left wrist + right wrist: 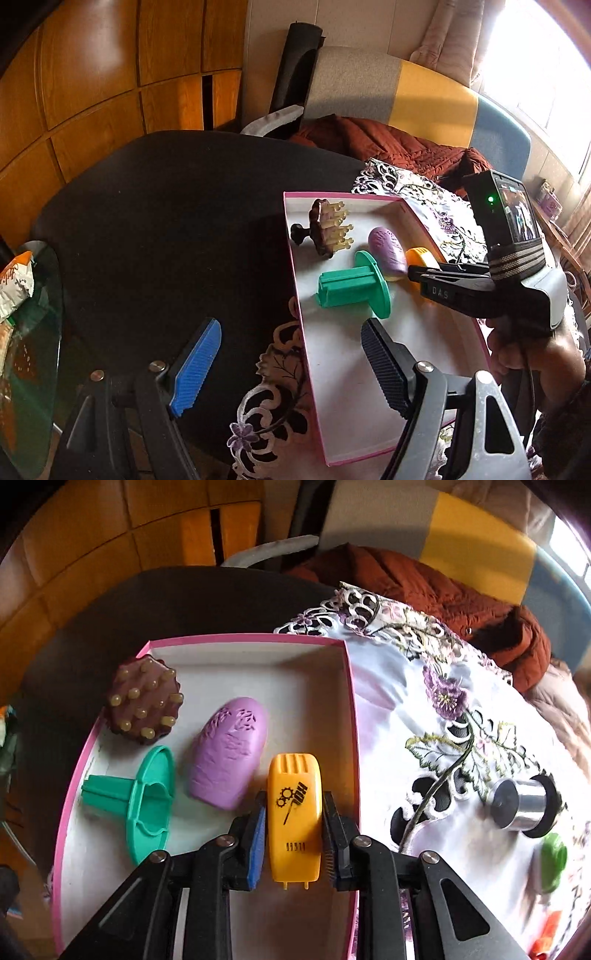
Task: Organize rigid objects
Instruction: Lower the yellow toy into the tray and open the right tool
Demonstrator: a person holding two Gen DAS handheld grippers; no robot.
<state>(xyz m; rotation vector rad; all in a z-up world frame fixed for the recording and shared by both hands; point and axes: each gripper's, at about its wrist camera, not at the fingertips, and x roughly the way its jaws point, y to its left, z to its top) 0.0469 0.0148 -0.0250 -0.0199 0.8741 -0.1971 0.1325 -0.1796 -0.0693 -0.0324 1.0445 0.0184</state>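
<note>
- While your right gripper (293,834) clamps the yellow plastic casing (294,818) by its long sides, that piece hangs over the near right corner of the pink-rimmed box (243,639), just inside the right wall.
- Its long axis runs along your fingers, pointing toward the far wall of the box, with the two small prongs at the end nearest you.
- Whether it already rests on the white floor of the box or hangs just above it, you cannot tell from either view.
- You have the purple egg-shaped shell (229,753) just to its left, then the green flanged spool (142,801) and the brown studded massager (144,699) farther left, all inside the box.
- Judging by this, the coming move is a release straight down; the free strip lies between the purple shell and the right wall, so keep the casing parallel to that wall.
- Your left gripper (291,369) stands wide and empty, over the near left edge of the box, one finger above the dark table (166,206).
- Out on the embroidered cloth (424,716) to the right lie a silver thread spool (521,806) and a green piece (552,860), both nearer your right hand than your left, so they would fall to that hand.
</note>
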